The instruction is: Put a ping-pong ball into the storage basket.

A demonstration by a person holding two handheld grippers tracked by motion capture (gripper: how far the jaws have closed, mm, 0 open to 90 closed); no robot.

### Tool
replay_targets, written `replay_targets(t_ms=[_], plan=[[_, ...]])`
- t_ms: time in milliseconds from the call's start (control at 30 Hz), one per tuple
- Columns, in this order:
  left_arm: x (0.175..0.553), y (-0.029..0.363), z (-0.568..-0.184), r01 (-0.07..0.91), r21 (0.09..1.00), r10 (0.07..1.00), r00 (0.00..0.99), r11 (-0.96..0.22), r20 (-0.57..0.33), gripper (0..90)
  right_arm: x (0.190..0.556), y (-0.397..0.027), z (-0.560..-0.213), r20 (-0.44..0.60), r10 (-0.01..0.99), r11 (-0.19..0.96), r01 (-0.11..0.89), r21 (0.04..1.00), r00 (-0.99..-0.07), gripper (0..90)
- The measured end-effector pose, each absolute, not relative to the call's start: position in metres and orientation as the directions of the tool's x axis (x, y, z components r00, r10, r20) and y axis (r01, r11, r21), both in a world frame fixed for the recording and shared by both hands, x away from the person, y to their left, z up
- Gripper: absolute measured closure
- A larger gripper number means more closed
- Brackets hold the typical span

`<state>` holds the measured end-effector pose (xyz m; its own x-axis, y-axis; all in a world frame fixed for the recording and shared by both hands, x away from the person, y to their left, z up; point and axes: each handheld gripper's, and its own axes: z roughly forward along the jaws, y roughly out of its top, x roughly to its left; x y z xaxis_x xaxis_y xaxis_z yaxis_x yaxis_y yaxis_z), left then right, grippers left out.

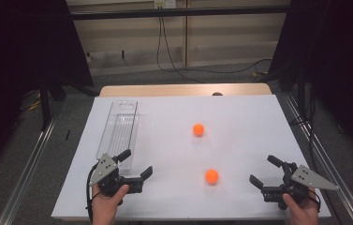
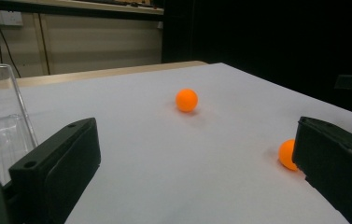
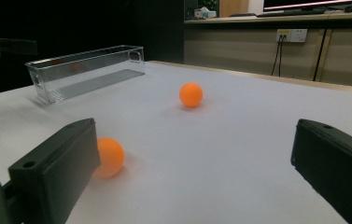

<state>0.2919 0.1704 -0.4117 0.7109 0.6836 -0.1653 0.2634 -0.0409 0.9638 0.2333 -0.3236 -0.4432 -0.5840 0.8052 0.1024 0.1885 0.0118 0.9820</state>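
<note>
The left tongs (image 1: pixel 137 165) are held wide apart, and nothing is gripped or touched by them. They are seen low in the high view, at about 7 o'clock on the bench (image 1: pixel 239 117), and are held by the left hand (image 1: pixel 107 202). In the left gripper view the two black jaws of the left tongs (image 2: pixel 197 154) stand far from each other, with bare white bench between them.

The right tongs (image 1: pixel 264 170) are also spread wide, and nothing is held between them. They are seen at about 5 o'clock on the bench and are held by the right hand (image 1: pixel 300 208). In the right gripper view the right tongs (image 3: pixel 194 154) show the same wide gap.

A near orange ball (image 1: pixel 211 176) is found between the two tongs, a bit closer to the right ones, and it is touched by neither. In the left gripper view this ball (image 2: pixel 287 154) is partly hidden behind the right-hand jaw; in the right gripper view it (image 3: pixel 110 157) is partly hidden behind the left-hand jaw.

A far orange ball (image 1: pixel 198 130) is seen near the middle of the bench, well apart from both tongs.

A clear plastic tray (image 1: pixel 120 131) is laid at about 9 o'clock, long and thin. Its near end is just beside the left tongs.
</note>
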Motion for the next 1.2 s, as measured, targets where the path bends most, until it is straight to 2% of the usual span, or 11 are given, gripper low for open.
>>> replay_targets(t_ms=[1200], plan=[[0.299,0.127,-0.415,0.297,0.949,0.613,0.771,-0.106,-0.173,1.2,0.233,-0.323,-0.442,0.093,0.802,0.016,0.177,0.984,-0.59,0.8]])
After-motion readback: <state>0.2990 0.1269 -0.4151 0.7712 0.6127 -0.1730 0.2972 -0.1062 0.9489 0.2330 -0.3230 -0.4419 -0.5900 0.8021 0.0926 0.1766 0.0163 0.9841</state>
